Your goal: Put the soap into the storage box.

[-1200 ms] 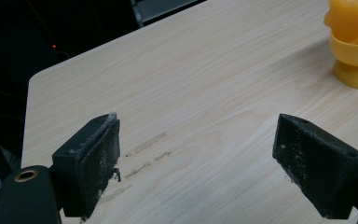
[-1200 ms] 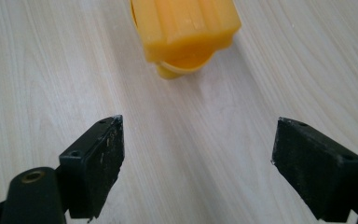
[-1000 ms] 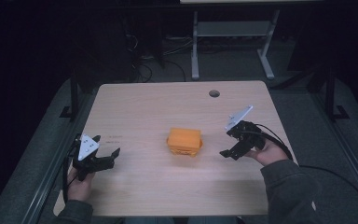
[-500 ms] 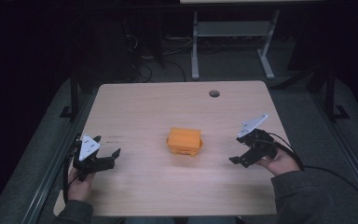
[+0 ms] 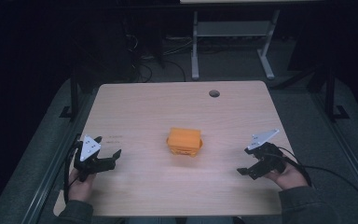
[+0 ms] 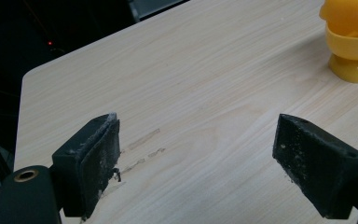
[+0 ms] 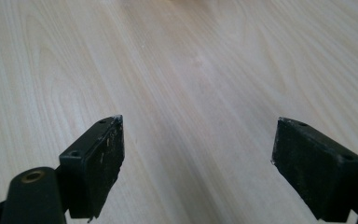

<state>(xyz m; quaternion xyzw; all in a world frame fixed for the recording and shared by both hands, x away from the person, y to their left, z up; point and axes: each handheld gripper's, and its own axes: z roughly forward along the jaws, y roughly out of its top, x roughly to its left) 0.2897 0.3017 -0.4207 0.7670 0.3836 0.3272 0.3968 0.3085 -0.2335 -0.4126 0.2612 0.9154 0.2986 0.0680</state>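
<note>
High view: the left claw (image 5: 106,160) rests low over the near-left part of the bench (image 5: 144,107), held by the person's left hand (image 5: 80,183). Its jaws are spread wide with nothing between them. The right claw (image 5: 249,168) sits over the near-right part of the bench, held by the right hand (image 5: 290,176); its jaws are likewise spread and hold nothing. A grey three-cornered plate tops each claw, and a cable trails from each toward the near edge.

The left gripper view shows both black jaws apart over bare wood, with faint scuff marks (image 6: 142,149) on the surface just beside the left-hand jaw. The right gripper view shows the same spread stance above plain wood grain.

The orange case (image 5: 184,141) lies closed near the middle of the bench, between the two claws and well apart from both. In the left gripper view part of it appears at the upper right corner (image 6: 352,39), beyond the jaws.

A round hole (image 5: 214,93) sits near the far edge of the bench. Behind the bench stands a white frame (image 5: 233,32) on the dark floor.
</note>
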